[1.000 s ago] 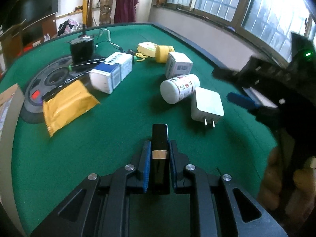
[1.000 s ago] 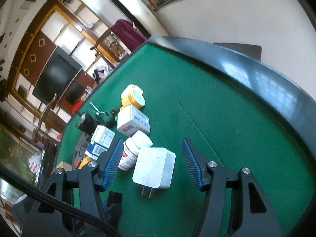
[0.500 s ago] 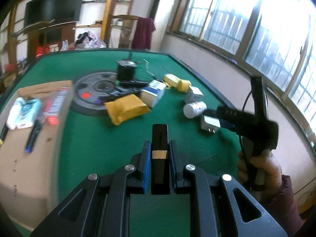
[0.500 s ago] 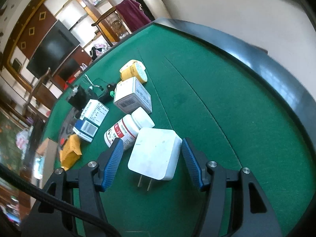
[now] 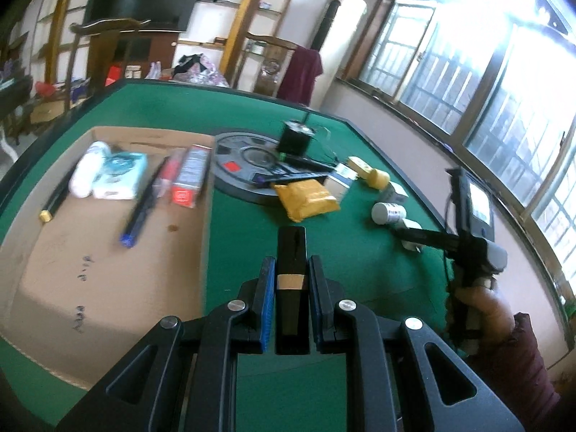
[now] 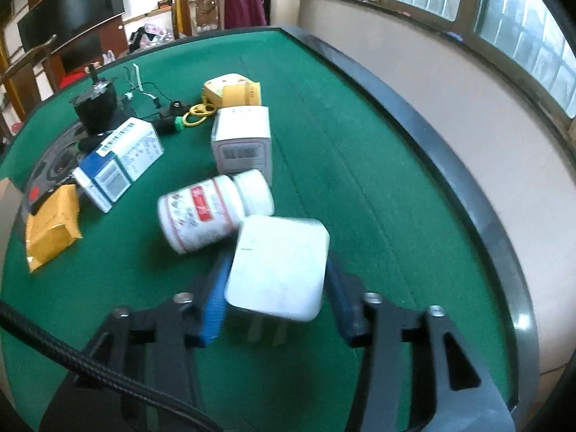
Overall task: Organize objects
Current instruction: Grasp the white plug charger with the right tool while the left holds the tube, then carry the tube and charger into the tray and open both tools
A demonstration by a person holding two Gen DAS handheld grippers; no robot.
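Observation:
My left gripper (image 5: 291,266) is shut on a black lipstick tube with a gold band (image 5: 291,280), held above the green table to the right of a flat cardboard box (image 5: 108,270). My right gripper (image 6: 275,270) has its blue pads (image 6: 216,298) on both sides of a white plug-in charger (image 6: 277,266) that lies on the felt. Whether the pads press it I cannot tell. A white pill bottle (image 6: 212,208) lies just beyond the charger. The right gripper also shows in the left wrist view (image 5: 424,235).
The box holds a tissue pack (image 5: 118,176), pens (image 5: 144,208) and a red-white carton (image 5: 189,176). On the felt: a yellow pouch (image 6: 50,226), a blue-white box (image 6: 118,162), a white box (image 6: 243,142), a yellow tape measure (image 6: 234,93), a weight plate (image 5: 248,165) with a black motor (image 6: 95,108). The table's dark rim (image 6: 450,165) runs on the right.
My left gripper has risen and swung left with the lipstick, bringing the cardboard box into view. My right gripper has moved forward and its pads now flank the charger.

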